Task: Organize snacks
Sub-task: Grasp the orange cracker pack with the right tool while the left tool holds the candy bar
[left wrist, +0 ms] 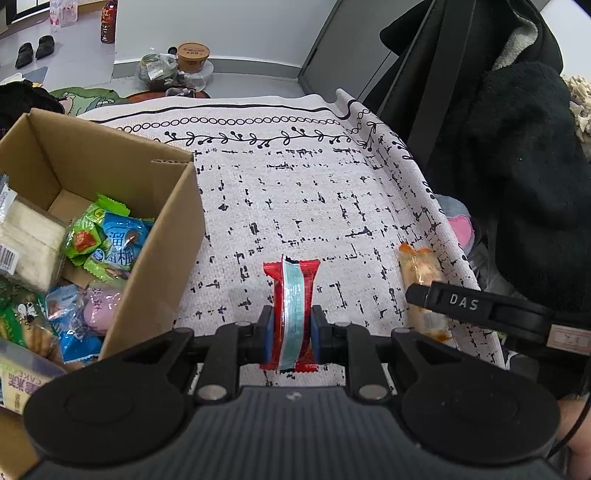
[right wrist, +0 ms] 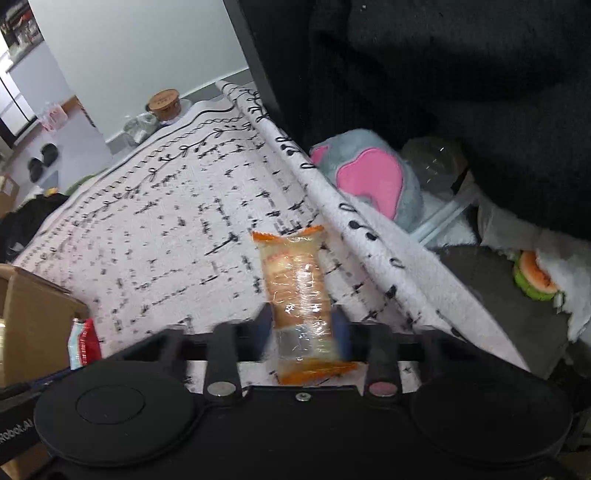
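Observation:
My left gripper (left wrist: 291, 326) is shut on a red snack packet (left wrist: 292, 284) with a pale blue stripe, held upright just above the patterned tablecloth (left wrist: 295, 184). To its left stands an open cardboard box (left wrist: 162, 236) holding several wrapped snacks (left wrist: 107, 236). In the right wrist view, my right gripper (right wrist: 303, 328) is shut on a clear, orange-edged snack packet (right wrist: 295, 284), its blue pads against both sides. That orange packet (left wrist: 417, 264) lies near the cloth's right edge, under a right gripper finger (left wrist: 428, 295). The red packet (right wrist: 83, 341) and the box (right wrist: 33, 314) show at the lower left.
A black coat (left wrist: 517, 166) hangs over a dark chair at the right. A grey and pink plush toy (right wrist: 369, 177) lies beside the table's right edge. Beyond the far edge, on the floor, are a noodle cup (left wrist: 193, 55), a bottle (left wrist: 109, 22) and shoes (left wrist: 35, 50).

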